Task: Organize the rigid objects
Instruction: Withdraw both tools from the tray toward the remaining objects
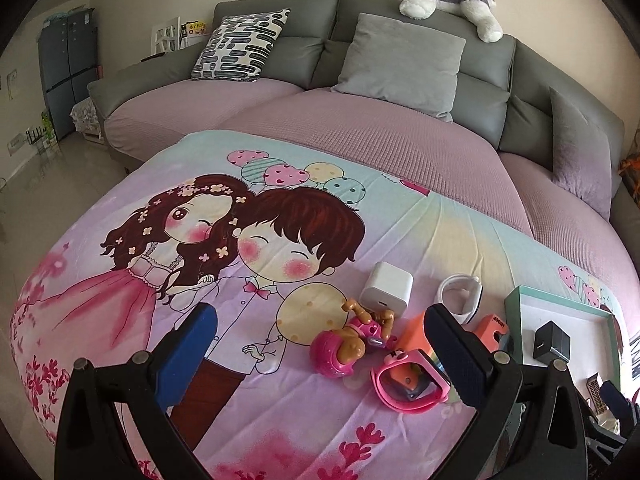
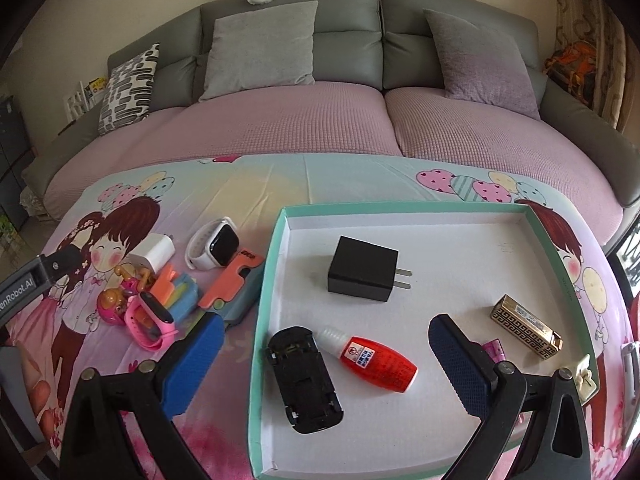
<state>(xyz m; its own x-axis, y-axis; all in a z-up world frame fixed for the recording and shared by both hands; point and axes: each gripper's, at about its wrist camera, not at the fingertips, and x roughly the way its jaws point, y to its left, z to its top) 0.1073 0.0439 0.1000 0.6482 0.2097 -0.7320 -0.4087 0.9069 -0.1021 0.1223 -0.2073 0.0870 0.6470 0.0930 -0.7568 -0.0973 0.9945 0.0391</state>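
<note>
1. Rigid objects lie in two groups on the cartoon-print blanket [image 2: 280,184]: a loose pile outside the tray and four items inside the teal-rimmed tray [image 2: 400,206].
2. Tray contents, right wrist view: black charger [image 2: 362,274] near centre; red glue bottle [image 2: 376,360] at 6 o'clock from it; black toy-car chassis [image 2: 304,378], underside up, touching the bottle's cap end at 7 o'clock; gold lighter [image 2: 526,330] at 4 o'clock, well apart.
3. Loose pile, at 9 o'clock from the tray: white charger [image 1: 386,286], white smartwatch [image 1: 460,294], pink dog figure [image 1: 352,342], pink watch [image 1: 412,382], orange-and-grey case [image 2: 236,288].
4. Left gripper [image 1: 320,342]: fingers wide apart, holding nothing; the dog figure and pink watch lie between them.
5. Right gripper [image 2: 324,344]: fingers wide apart, holding nothing, above the tray's near half, with the chassis and glue bottle between them.
6. Grey sofa [image 2: 348,28] stands at 12 o'clock behind the blanket.
</note>
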